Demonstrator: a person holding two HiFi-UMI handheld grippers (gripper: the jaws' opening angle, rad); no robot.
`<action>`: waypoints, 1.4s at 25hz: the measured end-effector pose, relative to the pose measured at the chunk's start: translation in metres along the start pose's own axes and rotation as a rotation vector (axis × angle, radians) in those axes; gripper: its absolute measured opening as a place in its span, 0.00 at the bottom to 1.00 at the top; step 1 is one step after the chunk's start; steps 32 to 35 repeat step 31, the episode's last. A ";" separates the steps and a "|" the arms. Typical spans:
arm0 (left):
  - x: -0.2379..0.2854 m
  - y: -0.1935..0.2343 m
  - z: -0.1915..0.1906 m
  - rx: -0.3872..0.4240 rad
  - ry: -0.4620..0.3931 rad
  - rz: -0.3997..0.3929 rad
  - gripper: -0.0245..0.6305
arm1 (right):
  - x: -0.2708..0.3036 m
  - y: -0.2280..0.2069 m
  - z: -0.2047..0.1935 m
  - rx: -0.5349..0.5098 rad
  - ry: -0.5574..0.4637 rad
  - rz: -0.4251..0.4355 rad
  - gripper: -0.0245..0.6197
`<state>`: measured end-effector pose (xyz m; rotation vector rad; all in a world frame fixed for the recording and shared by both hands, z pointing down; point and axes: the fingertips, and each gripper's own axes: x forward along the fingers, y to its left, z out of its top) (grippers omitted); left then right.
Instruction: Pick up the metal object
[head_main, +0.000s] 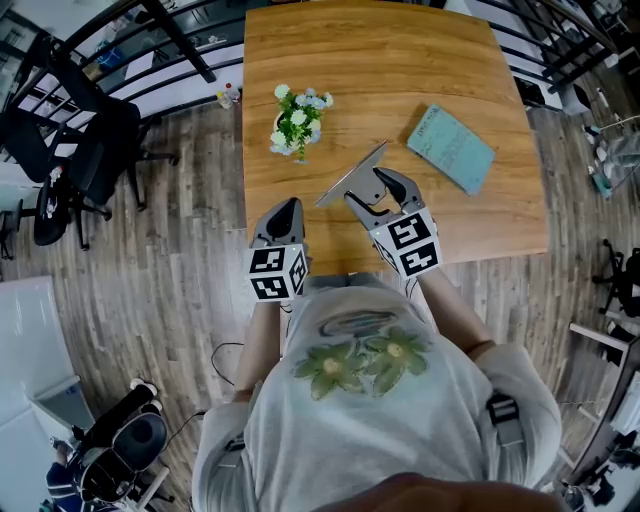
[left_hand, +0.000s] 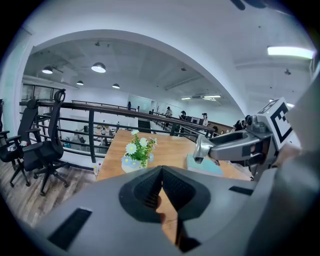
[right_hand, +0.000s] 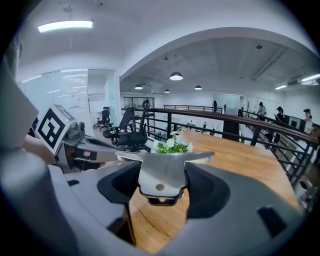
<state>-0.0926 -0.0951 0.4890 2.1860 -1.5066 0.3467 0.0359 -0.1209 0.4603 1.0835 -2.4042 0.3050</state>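
Observation:
The metal object (head_main: 349, 178) is a flat, shiny blade on a short handle, held above the wooden table (head_main: 400, 60). My right gripper (head_main: 378, 192) is shut on its handle, and the right gripper view shows the metal object (right_hand: 162, 172) clamped between the dark jaws with its broad edge pointing away. My left gripper (head_main: 283, 216) hangs at the table's near edge, shut, nothing between its jaws. In the left gripper view the left gripper (left_hand: 161, 186) has its pads pressed together, and the metal object (left_hand: 202, 149) shows at the right in the other gripper.
A small pot of white and blue flowers (head_main: 297, 120) stands on the table, left of the blade. A teal book (head_main: 450, 149) lies to the right. Office chairs (head_main: 70, 150) stand on the floor at the left, by a railing.

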 end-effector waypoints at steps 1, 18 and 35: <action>-0.001 0.000 0.000 0.000 -0.001 -0.001 0.06 | -0.001 0.000 0.001 0.001 -0.003 -0.002 0.48; -0.003 -0.002 -0.001 -0.011 -0.009 -0.007 0.06 | -0.005 0.000 0.004 -0.001 -0.018 -0.006 0.48; -0.002 -0.001 -0.003 -0.011 -0.004 -0.003 0.06 | -0.005 -0.001 0.001 0.007 -0.015 -0.013 0.48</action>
